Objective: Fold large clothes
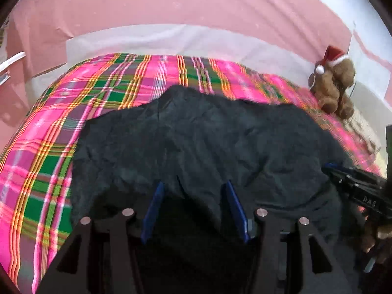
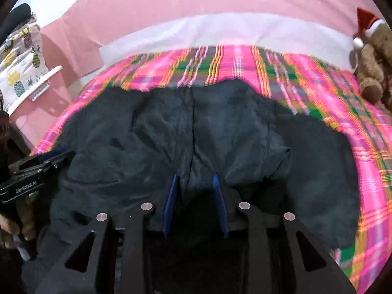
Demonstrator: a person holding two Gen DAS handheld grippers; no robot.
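Dark garment (image 1: pixel 196 134) lies spread and rumpled on the bed, right under both claws. From the left wrist view, the left claw (image 1: pixel 193 191) stands parted over the near edge of the cloth, its blue fingers (image 1: pixel 154 208) apart with dark fabric bunched between them; whether the pads press on it I cannot tell. From the right wrist view, the right claw (image 2: pixel 194 183) is narrower, with a ridge of cloth rising between its blue fingers (image 2: pixel 170 201), and a real grip cannot be confirmed either. Judging by the wrinkled, uneven outline, folding looks barely under way, with no neat crease or tidy stack yet. Beneath it stretches the pink plaid bedspread (image 1: pixel 49 122). Further off, a brown teddy bear (image 1: pixel 333 85) in a red hat sits at the bed's far corner, clear of the cloth. Beyond is a pink wall (image 1: pixel 171 5).
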